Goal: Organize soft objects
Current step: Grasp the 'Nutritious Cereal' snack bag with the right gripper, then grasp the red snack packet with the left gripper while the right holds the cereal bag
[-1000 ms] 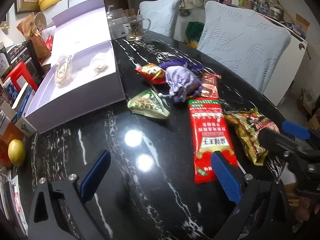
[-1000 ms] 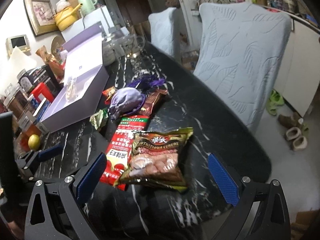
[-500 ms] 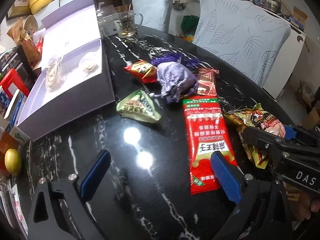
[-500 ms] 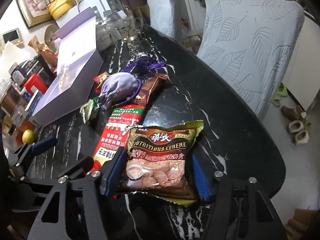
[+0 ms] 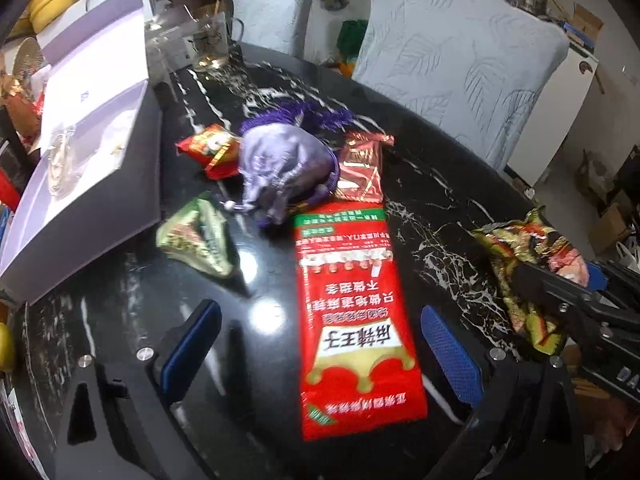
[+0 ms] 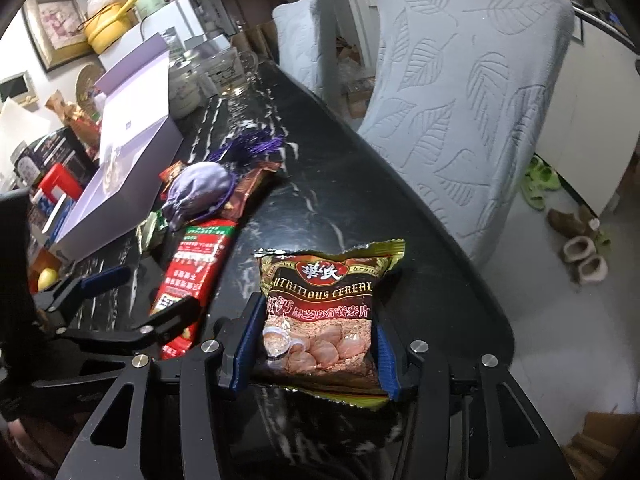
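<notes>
While right fingers point(image 6: 314, 346) clench one cereal bag point(image 6: 324, 312), left fingers point(image 5: 320, 356) (released) face four packets.

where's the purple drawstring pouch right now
In the left wrist view the purple drawstring pouch lies mid-table, between a small red snack packet on its left and a red foil sachet on its right, just beyond the long red packet.

From my remote seat, the table point(image 5: 432, 184) looked like polished black stone veined in white, glossy enough to throw back lamp glare, and the red packet point(image 5: 352, 316) and cereal bag point(image 6: 320, 312) were shiny, crinkled plastic film. The purple pouch point(image 5: 280, 168) read as soft satin-like cloth with a faint sheen, while the chair cover point(image 6: 472, 96) was matt quilted fabric embossed with leaves. The box point(image 5: 88, 184) seemed smooth matt card, and my gripper pads point(image 5: 452, 356) were rough, textured blue.
</notes>
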Motion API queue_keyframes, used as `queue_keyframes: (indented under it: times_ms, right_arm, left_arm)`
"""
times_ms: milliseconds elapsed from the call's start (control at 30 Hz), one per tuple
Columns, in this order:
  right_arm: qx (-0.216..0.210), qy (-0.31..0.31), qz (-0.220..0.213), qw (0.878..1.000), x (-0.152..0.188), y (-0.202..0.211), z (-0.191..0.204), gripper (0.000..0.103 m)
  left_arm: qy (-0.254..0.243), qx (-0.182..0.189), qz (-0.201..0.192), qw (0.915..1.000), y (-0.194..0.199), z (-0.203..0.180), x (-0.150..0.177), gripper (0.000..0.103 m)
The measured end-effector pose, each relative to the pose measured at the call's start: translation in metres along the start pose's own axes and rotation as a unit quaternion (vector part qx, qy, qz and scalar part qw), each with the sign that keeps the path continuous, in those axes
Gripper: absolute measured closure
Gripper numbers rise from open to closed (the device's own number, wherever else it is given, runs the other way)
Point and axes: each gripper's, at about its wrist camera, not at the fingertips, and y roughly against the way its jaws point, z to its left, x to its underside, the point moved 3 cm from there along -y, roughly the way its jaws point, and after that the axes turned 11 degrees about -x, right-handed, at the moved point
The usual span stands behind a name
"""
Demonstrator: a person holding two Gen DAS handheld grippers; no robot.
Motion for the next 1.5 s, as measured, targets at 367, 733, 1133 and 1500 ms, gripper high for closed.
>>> queue_keyframes:
  times_ms: [367, 733, 1133, 1500]
  right_arm:
    - [-0.001, 0.000, -0.005, 1.000, -0.002, 0.000, -0.004, 0.054]
    - [0.001, -0.002, -0.010, 1.000, 0.009, 0.007, 0.000, 0.054]
    - [0.003, 0.006, -0.015, 1.000, 0.016, 0.010, 0.002, 0.054]
    - [-0.011, -0.001, -0.025, 1.000, 0.017, 0.011, -0.001, 0.055]
  left_arm:
    - [-0.018, 0.054, -0.005, 0.9983, 0.012, -0.015, 0.002, 0.053]
    - [-0.050, 0.063, -0.007, 0.9968, 0.039, -0.019, 0.040, 0.050]
    - [-0.050, 0.022, -0.064, 0.9964, 0.037, -0.026, 0.034, 0.056]
    - [-0.019, 0.074, -0.028, 0.9967, 0.034, -0.019, 0.023, 0.058]
